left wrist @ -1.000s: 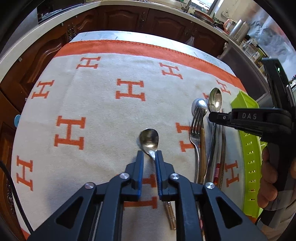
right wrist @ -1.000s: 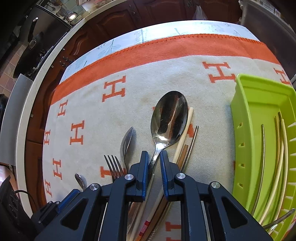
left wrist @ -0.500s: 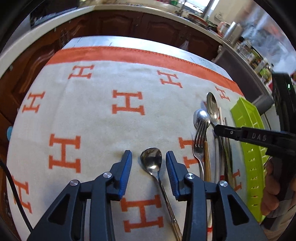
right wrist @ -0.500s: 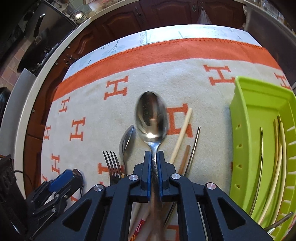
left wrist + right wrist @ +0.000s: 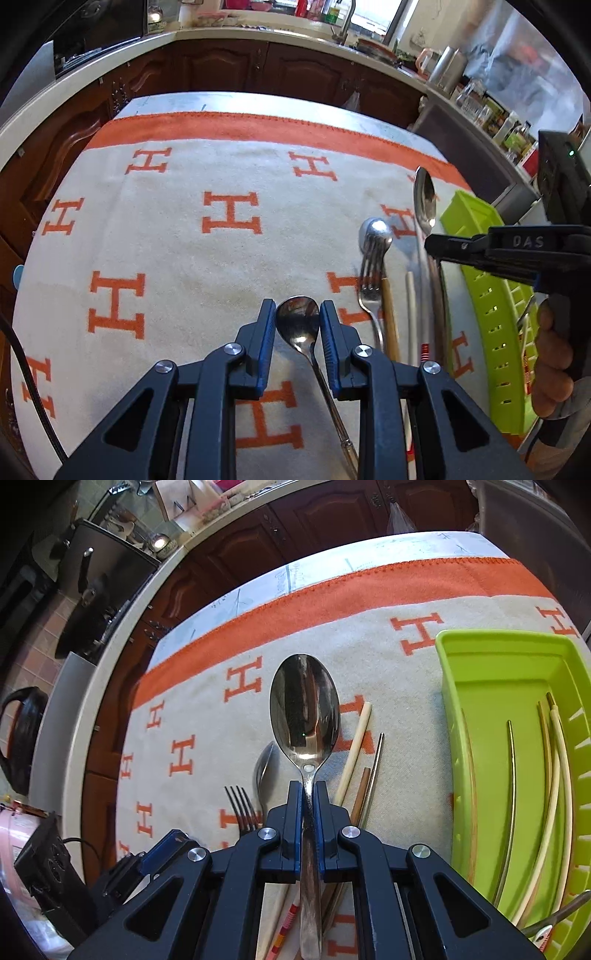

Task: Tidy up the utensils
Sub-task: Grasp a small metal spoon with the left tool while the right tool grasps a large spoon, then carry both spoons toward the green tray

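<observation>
Right gripper (image 5: 307,794) pinching large spoon (image 5: 304,709) left of green tray (image 5: 495,686); left gripper (image 5: 297,314) closing, straddling small spoon (image 5: 297,319), farther left.

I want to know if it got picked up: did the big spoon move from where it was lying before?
Yes. The big spoon, gripped by the right tool, has shifted left, off the pale chopstick it lay across.

A large shiny steel spoon (image 5: 304,709) is lifted off the cloth, bowl forward. A small steel teaspoon (image 5: 299,325) lies flat, beside a steel fork (image 5: 371,284) and chopsticks (image 5: 354,749). A lime-green plastic tray (image 5: 476,672) holds more chopsticks.
</observation>
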The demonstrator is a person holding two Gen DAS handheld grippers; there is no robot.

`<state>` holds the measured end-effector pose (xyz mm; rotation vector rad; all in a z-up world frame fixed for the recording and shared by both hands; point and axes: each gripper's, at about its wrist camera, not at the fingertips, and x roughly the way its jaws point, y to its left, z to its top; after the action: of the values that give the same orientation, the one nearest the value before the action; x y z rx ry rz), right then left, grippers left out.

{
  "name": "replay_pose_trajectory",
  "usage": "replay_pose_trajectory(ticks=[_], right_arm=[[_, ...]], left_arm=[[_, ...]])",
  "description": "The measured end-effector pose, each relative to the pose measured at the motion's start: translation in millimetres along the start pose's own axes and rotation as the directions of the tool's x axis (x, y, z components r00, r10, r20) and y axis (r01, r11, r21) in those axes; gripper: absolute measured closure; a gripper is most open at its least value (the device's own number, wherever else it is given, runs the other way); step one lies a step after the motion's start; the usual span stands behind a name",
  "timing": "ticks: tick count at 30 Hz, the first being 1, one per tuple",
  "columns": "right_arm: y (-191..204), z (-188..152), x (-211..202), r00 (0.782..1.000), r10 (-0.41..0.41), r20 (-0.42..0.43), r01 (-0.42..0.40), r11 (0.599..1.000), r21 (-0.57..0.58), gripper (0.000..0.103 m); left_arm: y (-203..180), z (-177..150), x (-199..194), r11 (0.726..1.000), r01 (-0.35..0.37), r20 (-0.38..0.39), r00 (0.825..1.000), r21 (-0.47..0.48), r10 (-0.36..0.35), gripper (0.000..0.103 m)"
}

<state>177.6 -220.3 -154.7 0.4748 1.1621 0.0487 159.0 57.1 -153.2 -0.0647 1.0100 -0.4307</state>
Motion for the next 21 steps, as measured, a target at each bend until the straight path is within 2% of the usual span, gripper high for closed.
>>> replay_pose_trajectory(ticks=[3,9,15,21], right_arm=[[-4,-3,-7,1.000,0.024,0.011,-0.024,1.000,0.013,0.098],[-13,-13,-30,0.996,0.085,0.036,-0.086,0.996,0.022,0.098],[-19,-24,-54,0.990,0.121,0.068,-0.123,0.992,0.013,0.098],[-26,-38,-78,0.982,0.165,0.097,-0.166,0.986,0.007,0.098]], left_arm=[[-2,-3,-8,1.000,0.000,0.030,1.000,0.001,0.000,0.082],[-3,-8,-22,0.996,0.087,0.042,0.995,-0.025,-0.086,0.082],[-7,-12,-35,0.992,0.120,0.074,0.990,-0.043,-0.117,0.082],[-8,-12,-63,0.983,0.176,0.136,0.977,-0.058,-0.167,0.082]])
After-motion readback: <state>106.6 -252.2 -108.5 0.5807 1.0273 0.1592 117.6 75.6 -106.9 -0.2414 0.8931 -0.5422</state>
